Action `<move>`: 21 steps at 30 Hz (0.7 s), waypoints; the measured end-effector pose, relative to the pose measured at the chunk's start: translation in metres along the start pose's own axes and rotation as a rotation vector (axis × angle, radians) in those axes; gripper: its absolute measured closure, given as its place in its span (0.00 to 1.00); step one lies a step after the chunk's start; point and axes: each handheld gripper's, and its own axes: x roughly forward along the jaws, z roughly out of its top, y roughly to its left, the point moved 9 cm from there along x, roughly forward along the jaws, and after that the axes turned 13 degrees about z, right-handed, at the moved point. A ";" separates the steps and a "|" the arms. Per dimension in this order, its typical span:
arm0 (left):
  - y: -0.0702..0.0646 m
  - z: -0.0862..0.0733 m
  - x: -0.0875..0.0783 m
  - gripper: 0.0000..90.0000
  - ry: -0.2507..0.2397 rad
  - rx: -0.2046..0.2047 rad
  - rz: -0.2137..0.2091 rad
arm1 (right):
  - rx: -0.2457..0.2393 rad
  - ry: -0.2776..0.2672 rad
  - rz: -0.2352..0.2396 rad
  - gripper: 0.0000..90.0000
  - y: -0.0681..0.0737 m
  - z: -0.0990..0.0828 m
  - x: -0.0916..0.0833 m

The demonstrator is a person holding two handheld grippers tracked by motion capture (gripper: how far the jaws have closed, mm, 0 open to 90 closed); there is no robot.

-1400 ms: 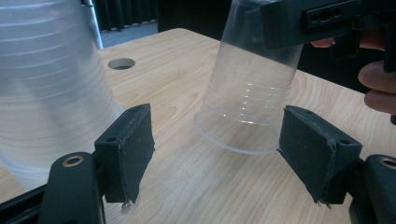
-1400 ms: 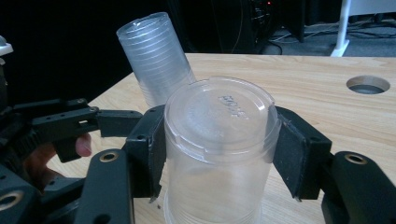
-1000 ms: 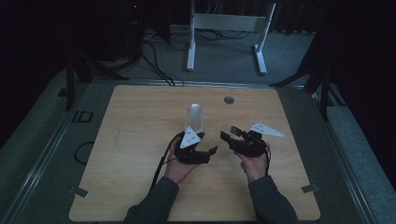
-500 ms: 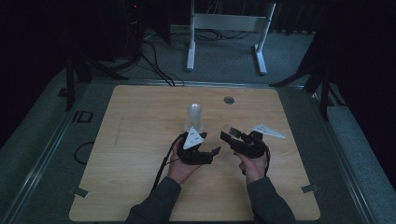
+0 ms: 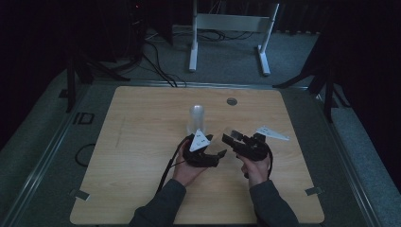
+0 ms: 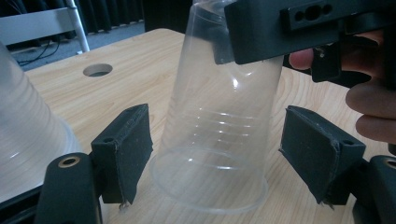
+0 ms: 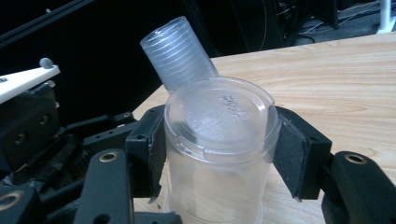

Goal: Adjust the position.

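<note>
Right gripper (image 7: 219, 154): clamped on the clear plastic cup (image 7: 217, 149), one pad on each side of the wall just below the base; in the high view it lies at 4 o'clock of the table centre.
Clear plastic cup: inverted, base up, rim down toward the wooden table (image 5: 142, 142); whether the rim touches the surface cannot be told. In the left gripper view the cup (image 6: 224, 116) stands between the left gripper's pads with a gap on each side.
Left gripper (image 6: 217, 149): released; jaws have just been opening, the cup between them but no pad pressing on it. In the high view the gripper (image 5: 215, 153) lies at 9 o'clock of the right gripper (image 5: 227, 139), close beside it.
Cup stack (image 5: 196, 118): ribbed translucent cups, inverted, standing at 12 o'clock of the left gripper, near it; in the right gripper view the stack (image 7: 180, 53) rises at 11 o'clock behind the held cup.
Table hole (image 5: 231, 101): round, at 2 o'clock of the stack, near the far edge.
Hands: one on each gripper, sleeves entering from 6 o'clock.
</note>
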 end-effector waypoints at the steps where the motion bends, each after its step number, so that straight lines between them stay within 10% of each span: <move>1: 0.000 0.000 0.000 0.27 0.001 0.001 0.000 | 0.004 0.000 0.003 0.45 0.001 0.000 0.000; 21: -0.002 -0.004 0.007 0.26 -0.002 -0.006 -0.015 | 0.074 -0.029 0.066 0.45 0.003 -0.001 0.002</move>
